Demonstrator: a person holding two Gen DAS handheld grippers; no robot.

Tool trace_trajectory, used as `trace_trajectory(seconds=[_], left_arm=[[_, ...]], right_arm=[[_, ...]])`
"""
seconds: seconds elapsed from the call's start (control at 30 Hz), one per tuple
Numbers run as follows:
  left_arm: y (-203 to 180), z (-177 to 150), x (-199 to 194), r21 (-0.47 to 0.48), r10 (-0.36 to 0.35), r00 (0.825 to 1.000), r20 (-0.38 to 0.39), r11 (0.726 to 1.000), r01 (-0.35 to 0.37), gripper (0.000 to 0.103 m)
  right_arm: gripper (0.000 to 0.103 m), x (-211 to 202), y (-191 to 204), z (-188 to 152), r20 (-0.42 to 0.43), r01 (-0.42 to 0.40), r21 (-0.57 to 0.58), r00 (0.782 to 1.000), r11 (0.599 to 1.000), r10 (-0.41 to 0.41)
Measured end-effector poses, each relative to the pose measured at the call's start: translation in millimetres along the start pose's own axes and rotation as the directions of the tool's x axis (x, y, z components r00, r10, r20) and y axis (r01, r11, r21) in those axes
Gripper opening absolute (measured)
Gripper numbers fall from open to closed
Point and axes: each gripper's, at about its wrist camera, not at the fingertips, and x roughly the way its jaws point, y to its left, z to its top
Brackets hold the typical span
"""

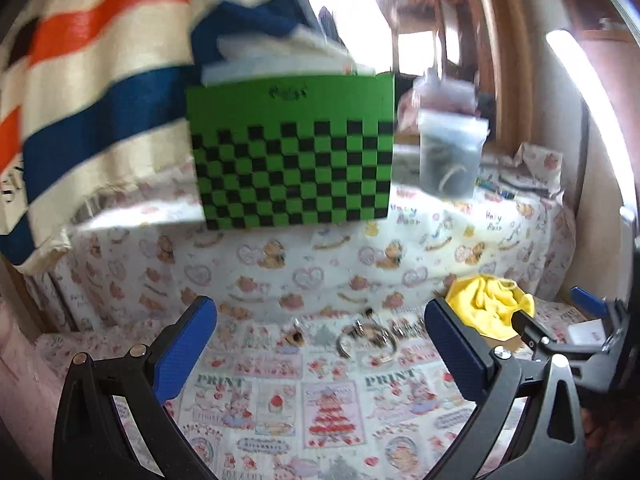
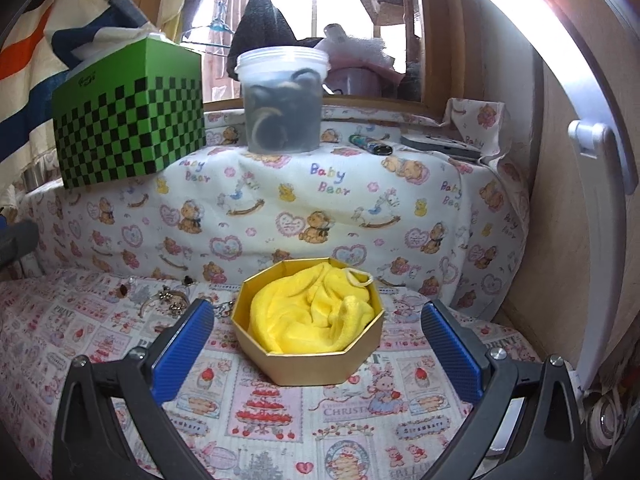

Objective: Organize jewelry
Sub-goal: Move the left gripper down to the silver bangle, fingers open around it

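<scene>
Several small jewelry pieces [image 1: 366, 336], rings and a bangle among them, lie scattered on the printed cloth ahead of my left gripper [image 1: 320, 344], which is open and empty. The same jewelry pieces [image 2: 164, 294] show at the left in the right wrist view. A gold octagonal box [image 2: 308, 324] lined with yellow cloth [image 2: 316, 312] sits between the fingers of my right gripper [image 2: 318, 344], which is open with nothing held. In the left wrist view the yellow cloth [image 1: 490, 306] peeks out behind my left gripper's right finger, and the right gripper's blue fingertips [image 1: 588, 302] show at the far right.
A green and black checkered box [image 2: 128, 120] and a clear plastic tub [image 2: 282, 98] of dark items stand on a raised ledge draped in bear-print cloth [image 2: 320, 200]. A lighter and a flat grey object lie beside the tub. A wall [image 2: 560, 200] bounds the right side.
</scene>
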Motion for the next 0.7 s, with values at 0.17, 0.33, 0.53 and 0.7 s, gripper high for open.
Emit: trace_trajectory(seconds=[0.17, 0.33, 0.53, 0.7], left_arm=[[-5, 20, 41, -0.033, -0.082, 0.976, -0.202, 0.997, 0.076, 0.102], [-21, 10, 86, -0.028, -0.116, 0.926, -0.36, 0.993, 0.114, 0.074], [-39, -5, 120, -0.019, -0.129, 0.886, -0.445, 0.991, 0.135, 0.068], [-49, -14, 146, 0.011, -0.108, 0.856, -0.506, 0.991, 0.132, 0.076]], right_arm=[[0.103, 10, -9, -1, -0.057, -0.045, 0.036, 0.997, 0.998, 0.047], [0.103, 15, -12, -3, -0.063, -0.012, 0.023, 0.998, 1.0, 0.013], [0.083, 19, -24, -1, -0.097, -0.047, 0.089, 0.994, 0.995, 0.056], [0.063, 26, -25, -3, -0.131, -0.083, 0.11, 0.987, 0.99, 0.098]])
